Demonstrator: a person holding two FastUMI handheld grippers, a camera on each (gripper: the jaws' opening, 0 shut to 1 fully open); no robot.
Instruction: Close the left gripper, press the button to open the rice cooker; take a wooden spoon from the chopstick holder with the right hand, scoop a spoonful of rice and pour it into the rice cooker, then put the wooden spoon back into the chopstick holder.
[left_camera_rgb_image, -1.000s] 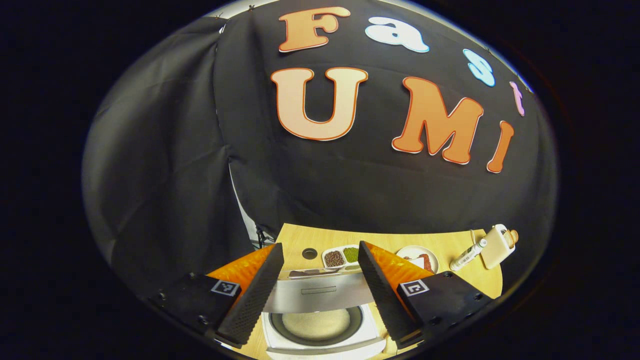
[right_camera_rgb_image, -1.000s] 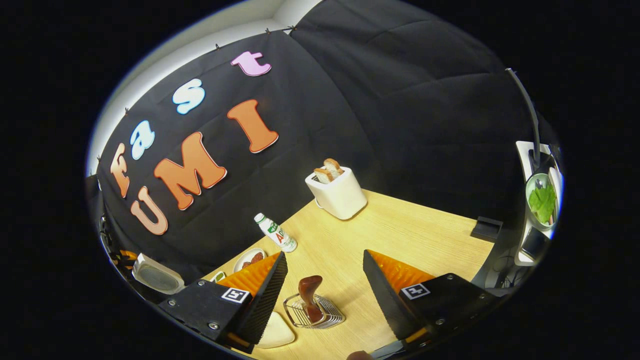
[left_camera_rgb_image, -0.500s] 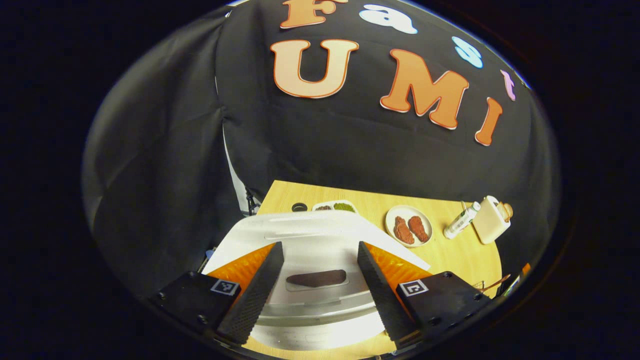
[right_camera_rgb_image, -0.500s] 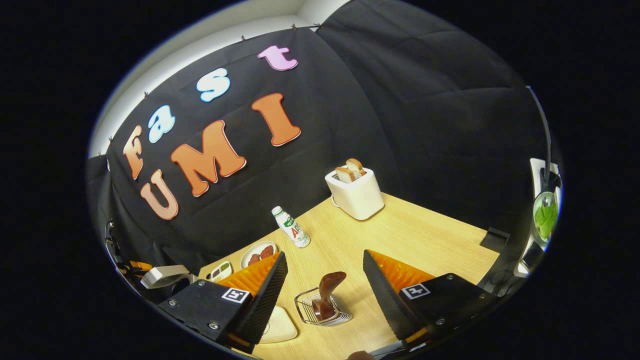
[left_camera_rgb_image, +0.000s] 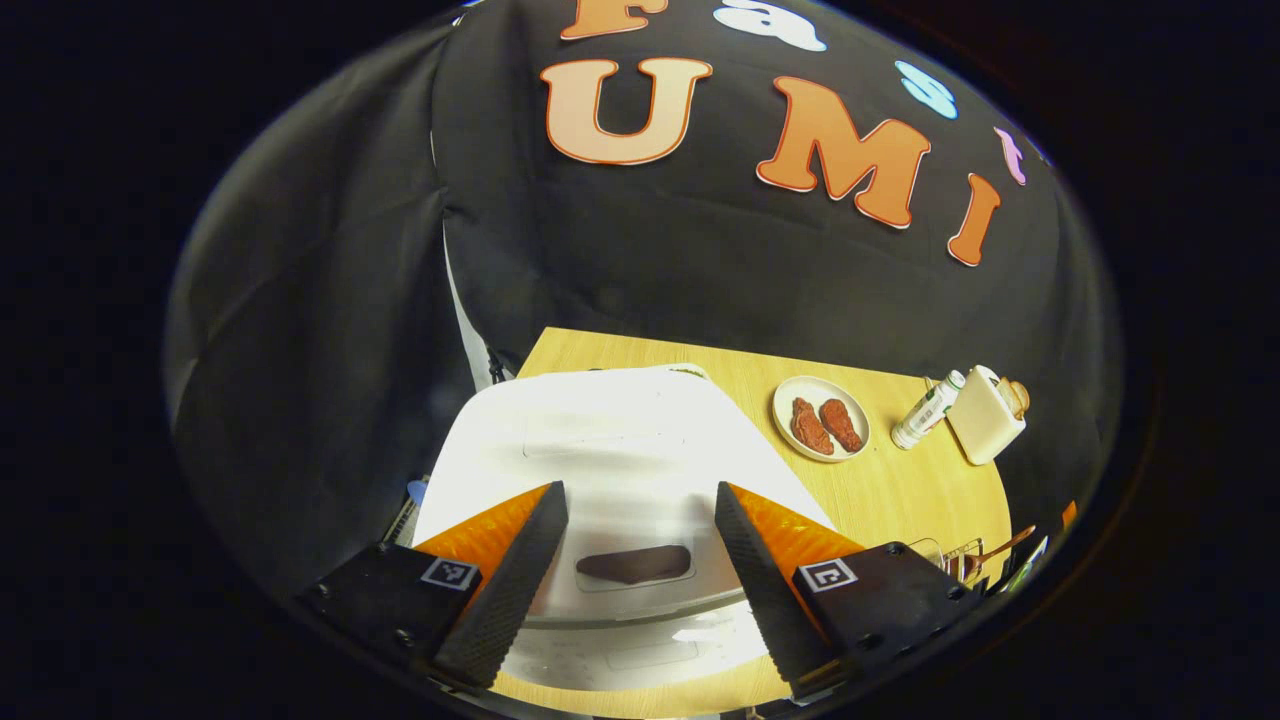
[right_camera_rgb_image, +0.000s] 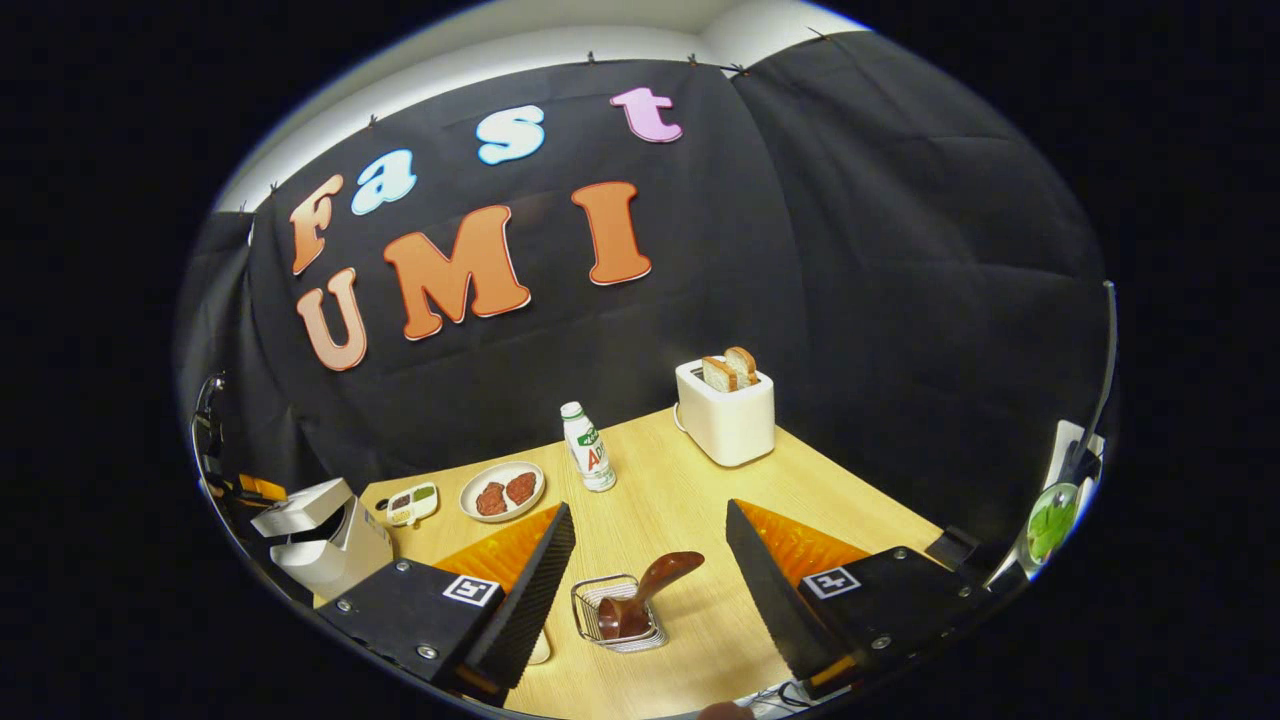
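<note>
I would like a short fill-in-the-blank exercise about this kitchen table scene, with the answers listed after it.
1. The wooden spoon stands in the wire chopstick ____.
2. Two slices of bread stick out of the white ____.
3. The round plate holds ____ reddish pieces of food.
4. The fingers of the right gripper are spread ____, holding nothing.

Missing words: holder; toaster; two; apart

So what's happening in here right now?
A person holds a tool in each hand. The left tool, open, is poised over the white rice cooker, whose lid looks slightly ajar. The right tool, also open, faces the wooden spoon resting in the wire chopstick holder on the table; nothing is gripped.
</note>
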